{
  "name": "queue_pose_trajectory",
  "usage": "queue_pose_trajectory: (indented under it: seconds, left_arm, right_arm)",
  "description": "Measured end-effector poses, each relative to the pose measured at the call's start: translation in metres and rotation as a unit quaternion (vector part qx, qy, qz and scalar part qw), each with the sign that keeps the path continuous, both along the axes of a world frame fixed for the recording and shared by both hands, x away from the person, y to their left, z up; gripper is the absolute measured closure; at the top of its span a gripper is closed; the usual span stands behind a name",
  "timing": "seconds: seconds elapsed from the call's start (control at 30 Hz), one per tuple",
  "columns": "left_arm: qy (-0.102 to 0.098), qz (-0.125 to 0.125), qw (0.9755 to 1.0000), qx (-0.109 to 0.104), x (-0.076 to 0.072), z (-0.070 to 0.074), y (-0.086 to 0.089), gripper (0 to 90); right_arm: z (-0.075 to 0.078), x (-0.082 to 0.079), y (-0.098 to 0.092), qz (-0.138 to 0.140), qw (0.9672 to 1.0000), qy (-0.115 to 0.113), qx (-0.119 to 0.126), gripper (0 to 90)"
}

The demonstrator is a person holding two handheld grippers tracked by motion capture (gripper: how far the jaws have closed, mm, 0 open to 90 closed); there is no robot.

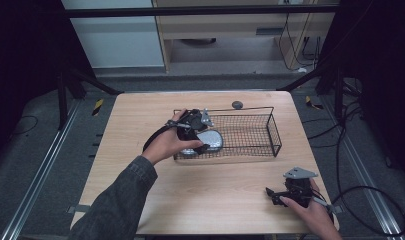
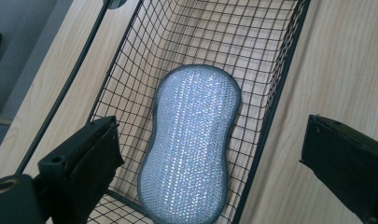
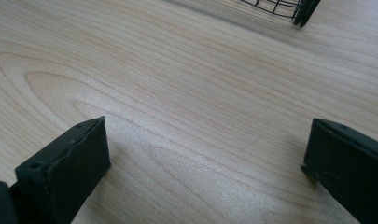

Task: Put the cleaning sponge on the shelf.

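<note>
Near edge: right gripper [image 1: 272, 194] rests low over the bare table [image 3: 186, 93], jaws spread wide w/ nothing between them, no trouble likely there. Farther out, left gripper [image 1: 202, 146] hangs over the wire basket [image 2: 275, 93], jaws released, straddling the silver scrub pad [image 2: 191, 144] lying flat in the basket's near-left end. Risk, imo: one jaw is outside the basket wall, so closing could catch wire instead of pad and drag or tip the basket.

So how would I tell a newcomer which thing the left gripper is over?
Find the wooden table, then the black wire basket on its far half. Inside, at the basket's left end under the open left gripper, lies a sponge: a silvery, glittery peanut-shaped pad with a dark rim.
</note>
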State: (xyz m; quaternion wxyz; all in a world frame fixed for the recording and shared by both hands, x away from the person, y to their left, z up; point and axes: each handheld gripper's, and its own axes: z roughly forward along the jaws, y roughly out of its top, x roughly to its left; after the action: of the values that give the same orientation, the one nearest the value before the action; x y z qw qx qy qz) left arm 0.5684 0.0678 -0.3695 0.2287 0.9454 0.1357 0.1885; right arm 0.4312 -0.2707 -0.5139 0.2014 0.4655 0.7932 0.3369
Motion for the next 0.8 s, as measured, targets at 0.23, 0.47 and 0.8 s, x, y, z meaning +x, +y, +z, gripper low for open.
queue_pose_trajectory:
  seconds: [0.23, 0.47, 0.8]
  left_arm:
    - [-0.009, 0.007, 0.9998, -0.018, -0.009, 0.002, 0.001, 3.7]
    - [-0.023, 0.020, 0.9992, -0.025, -0.018, 0.007, 0.006, 3.4]
    - [-0.034, 0.056, 0.9962, -0.057, -0.032, 0.015, 0.027, 3.3]
  right_arm:
    - [0.000, 0.000, 0.000, 0.000, 1.0000, 0.000, 0.000, 0.3]
    - [0.000, 0.000, 0.000, 0.000, 1.0000, 0.000, 0.001, 0.3]
    - [0.000, 0.000, 0.000, 0.000, 1.0000, 0.000, 0.000, 0.3]
